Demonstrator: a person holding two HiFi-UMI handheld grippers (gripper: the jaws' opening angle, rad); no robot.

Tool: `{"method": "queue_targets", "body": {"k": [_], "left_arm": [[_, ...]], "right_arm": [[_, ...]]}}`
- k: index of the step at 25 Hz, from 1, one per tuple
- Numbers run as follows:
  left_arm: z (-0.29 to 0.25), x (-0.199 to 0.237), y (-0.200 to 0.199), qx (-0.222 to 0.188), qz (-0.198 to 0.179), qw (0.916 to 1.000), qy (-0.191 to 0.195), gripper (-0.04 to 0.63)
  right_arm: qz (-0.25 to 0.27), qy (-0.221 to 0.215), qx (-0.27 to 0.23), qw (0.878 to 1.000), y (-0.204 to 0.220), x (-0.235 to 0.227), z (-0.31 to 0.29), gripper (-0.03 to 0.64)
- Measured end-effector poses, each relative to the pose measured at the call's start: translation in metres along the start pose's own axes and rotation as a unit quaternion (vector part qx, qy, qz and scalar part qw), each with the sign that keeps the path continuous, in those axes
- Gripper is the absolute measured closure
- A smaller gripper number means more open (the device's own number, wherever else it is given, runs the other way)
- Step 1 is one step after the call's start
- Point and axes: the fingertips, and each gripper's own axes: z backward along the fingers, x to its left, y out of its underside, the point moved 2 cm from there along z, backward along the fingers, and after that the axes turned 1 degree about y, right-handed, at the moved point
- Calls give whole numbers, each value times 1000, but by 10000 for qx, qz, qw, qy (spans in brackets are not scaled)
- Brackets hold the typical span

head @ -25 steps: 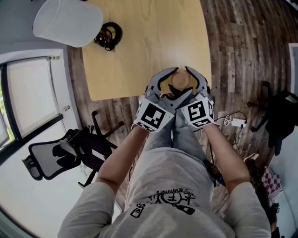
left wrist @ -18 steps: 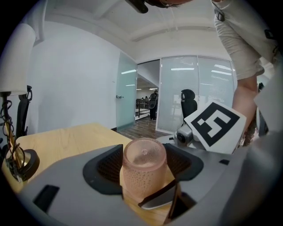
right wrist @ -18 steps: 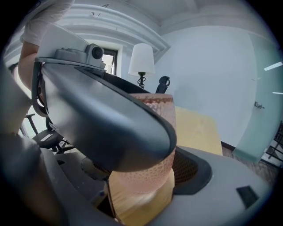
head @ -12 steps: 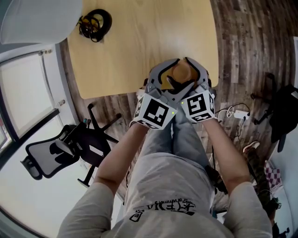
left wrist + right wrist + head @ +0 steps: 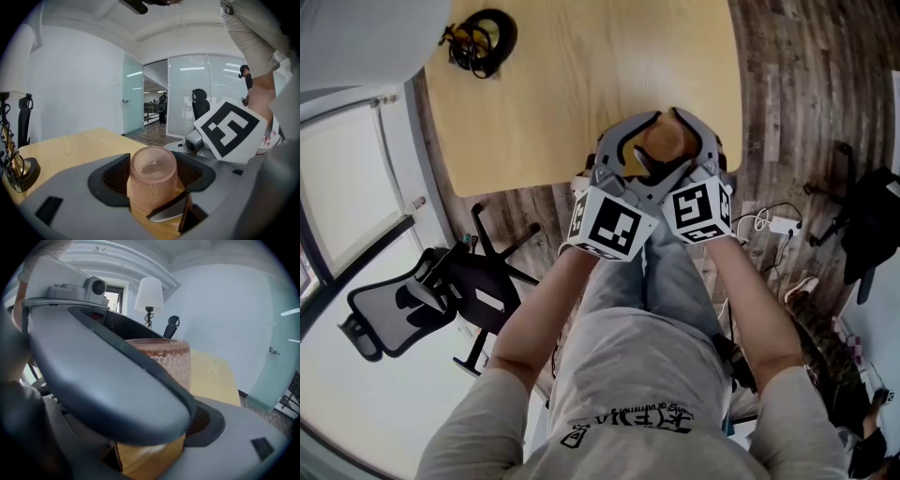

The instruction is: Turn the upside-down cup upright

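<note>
A pinkish, textured cup (image 5: 664, 139) stands upside down, base up, near the front edge of the wooden table (image 5: 562, 94). Both grippers are side by side around it. In the left gripper view the cup (image 5: 152, 176) sits between the dark pads of my left gripper (image 5: 152, 187), which is open. In the head view a narrow dark gap shows on each outer side of the cup. My right gripper (image 5: 173, 418) is also open; part of the cup (image 5: 164, 362) is hidden behind a grey jaw close to the lens. From above, the left gripper (image 5: 654, 131) and right gripper (image 5: 675, 131) overlap.
A lamp base with coiled black cable (image 5: 478, 37) and its white shade (image 5: 366, 37) stand at the table's far left. A black office chair (image 5: 422, 300) is on the floor to my left. A white power strip (image 5: 778, 225) lies on the floor to my right.
Both grippers have come down a little around the cup, which has stayed between them. Their jaws look as wide as before. The head view has shifted slightly.
</note>
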Motion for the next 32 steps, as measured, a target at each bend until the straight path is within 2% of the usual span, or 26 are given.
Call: {"method": "queue_targets", "body": {"k": [17,26,32], "left_arm": [[-6,1,-1,-86,117,9999,66,288],[-9,0,1,-143,284,9994,122,288],[-8,-1,-4,-275,260,9992,116,277]], "right_arm": [[-87,-259,114,9996,2,-2,0,258],[-102,-263,-133,9995,-1,-3,7,258],[-46,-189,-360,9992,-6,-6,15,258]]}}
